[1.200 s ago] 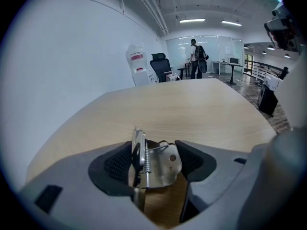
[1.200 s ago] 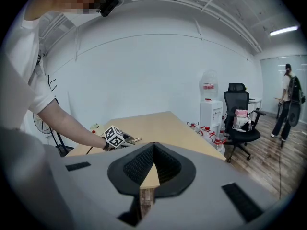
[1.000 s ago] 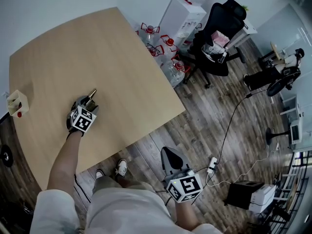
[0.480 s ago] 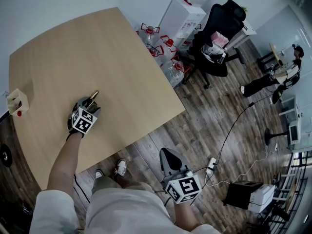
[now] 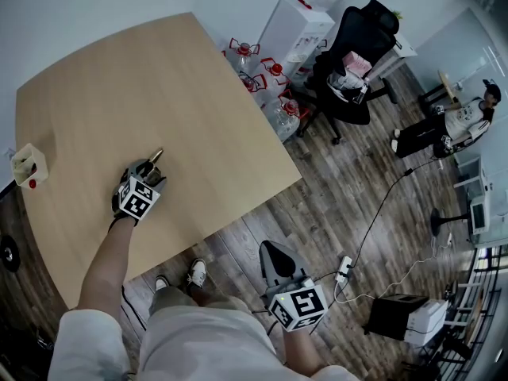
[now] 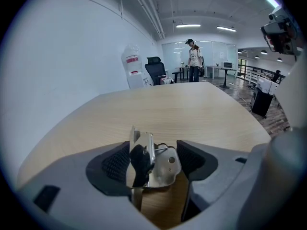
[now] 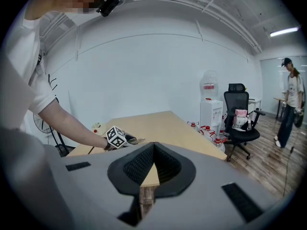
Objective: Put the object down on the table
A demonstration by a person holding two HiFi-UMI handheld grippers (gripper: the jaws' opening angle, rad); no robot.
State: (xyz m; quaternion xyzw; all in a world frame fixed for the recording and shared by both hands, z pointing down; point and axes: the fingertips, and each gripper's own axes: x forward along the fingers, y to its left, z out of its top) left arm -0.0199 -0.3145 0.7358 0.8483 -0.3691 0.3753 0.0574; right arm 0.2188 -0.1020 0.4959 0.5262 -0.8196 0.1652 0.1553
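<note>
Left gripper view looks along the left claw (image 6: 154,158), whose jaws stand wide apart and have just been opening. Between them sits the tool (image 6: 149,169), a small shiny metal piece with a black part. It lies close against the pad on the view's left, and a clear gap shows between it and the other pad, so neither pad seems to press it. Its long axis runs along the line the claw points, away from the person, with its far tip poking out past the jaws. Its underside is hidden by the claw body, but it appears to rest on the table (image 6: 201,104). Judged from this, a pull straight back along that axis would clear the tool without dragging it. The right claw (image 7: 153,163) is closed on nothing and held off the table's edge, over the floor, well apart from the tool.
</note>
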